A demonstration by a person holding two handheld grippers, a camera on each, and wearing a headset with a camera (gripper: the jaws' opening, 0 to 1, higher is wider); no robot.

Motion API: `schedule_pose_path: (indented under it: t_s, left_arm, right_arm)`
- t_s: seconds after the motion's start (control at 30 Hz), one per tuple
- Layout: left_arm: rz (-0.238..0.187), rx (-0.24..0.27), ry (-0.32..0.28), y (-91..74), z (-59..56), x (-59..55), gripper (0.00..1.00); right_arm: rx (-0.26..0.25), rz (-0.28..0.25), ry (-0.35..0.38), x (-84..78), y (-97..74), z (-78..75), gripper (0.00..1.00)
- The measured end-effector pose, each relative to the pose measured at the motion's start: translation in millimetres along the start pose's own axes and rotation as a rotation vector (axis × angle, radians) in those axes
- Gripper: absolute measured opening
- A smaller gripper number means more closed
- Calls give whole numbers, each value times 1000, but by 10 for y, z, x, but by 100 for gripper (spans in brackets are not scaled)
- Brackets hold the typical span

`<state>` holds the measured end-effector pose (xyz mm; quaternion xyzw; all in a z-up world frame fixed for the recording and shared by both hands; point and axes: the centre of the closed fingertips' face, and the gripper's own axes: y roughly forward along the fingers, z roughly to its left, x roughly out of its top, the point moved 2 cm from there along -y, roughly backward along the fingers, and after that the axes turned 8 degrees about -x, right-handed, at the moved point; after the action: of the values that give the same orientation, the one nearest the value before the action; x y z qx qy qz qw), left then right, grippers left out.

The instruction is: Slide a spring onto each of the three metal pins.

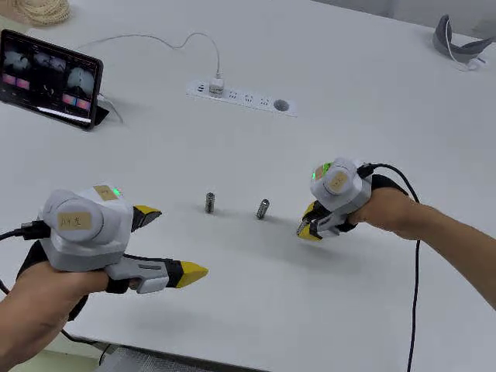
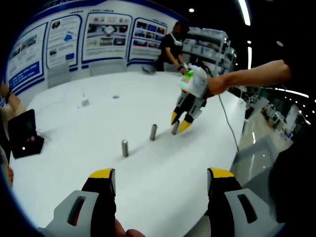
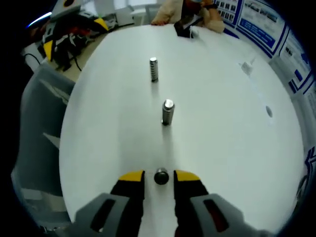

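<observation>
Two metal pins stand upright mid-table, each with a spring coiled around it: the left pin (image 1: 210, 203) (image 2: 125, 147) (image 3: 154, 69) and the middle pin (image 1: 263, 208) (image 2: 153, 132) (image 3: 168, 112). A third pin (image 3: 161, 177) (image 2: 175, 127) stands just right of them. My right gripper (image 1: 308, 229) (image 3: 159, 177) points down over it, its yellow-tipped jaws closed in on the spring around this pin. My left gripper (image 1: 169, 243) (image 2: 161, 180) hovers at the table's near left, open and holding nothing, facing the pins.
A tablet (image 1: 50, 77) leans at the far left. A white power strip (image 1: 240, 97) with a plugged cable lies behind the pins. A grey object (image 1: 457, 43) sits at the far right corner. The near table edge (image 1: 232, 360) runs below my left gripper.
</observation>
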<state>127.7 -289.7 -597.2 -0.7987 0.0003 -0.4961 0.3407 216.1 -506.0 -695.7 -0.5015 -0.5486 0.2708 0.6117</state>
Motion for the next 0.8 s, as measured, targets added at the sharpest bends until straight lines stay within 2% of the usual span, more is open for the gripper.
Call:
schedule_pose_path:
  t_s: [0.27,0.5,0.67,0.8]
  left_arm:
    - [-17,8,-3,5,19,76,78]
    - [-34,8,-5,-5,18,129,79]
    - [-30,15,-7,-6,34,121,80]
    - [-29,16,-8,-9,36,118,80]
  right_arm:
    - [-10,-22,81,-35,-93,14,40]
    - [-35,-49,153,-74,-171,8,47]
    - [-55,-130,265,-4,-246,7,48]
    - [-66,-143,299,-37,-286,7,49]
